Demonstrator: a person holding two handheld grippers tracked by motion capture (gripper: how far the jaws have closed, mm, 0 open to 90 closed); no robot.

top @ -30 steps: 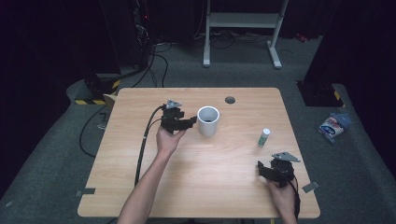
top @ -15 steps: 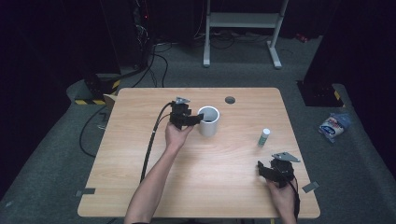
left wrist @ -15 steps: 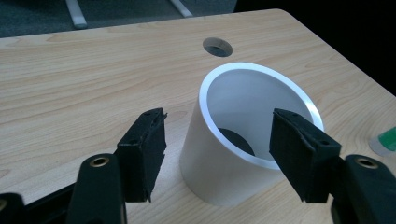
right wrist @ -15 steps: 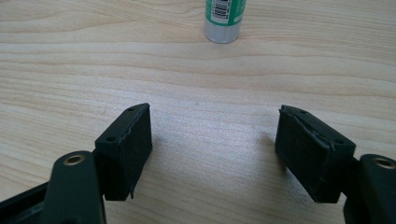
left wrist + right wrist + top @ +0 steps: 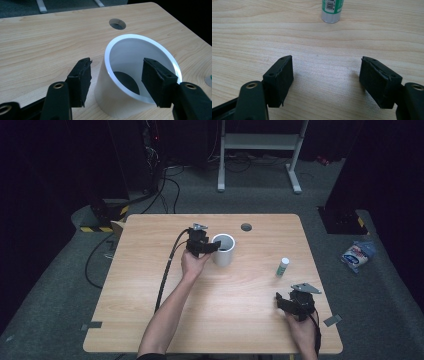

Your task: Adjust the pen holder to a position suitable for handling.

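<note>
Currently the left gripper sits at the rim of a white cylindrical plastic cup, which stands upright on the light wooden worktop, toward its far middle and just short of a round cable hole in the board. In the left gripper view, the two black fingers straddle the near wall of the cup: one finger stands outside the wall, the other hangs over the cup's open mouth. They have just been closing with the wall between them, yet a gap shows on each side, so the pads do not press on it and the grip is not made.

The right gripper rests low at the near right part of the worktop, well apart from the cup. Its fingers are spread wide over bare wood with nothing between them. Ahead of them stands a small upright tube with a green and white label, seen in the high view as a white-capped stick between the cup and the right gripper.
</note>
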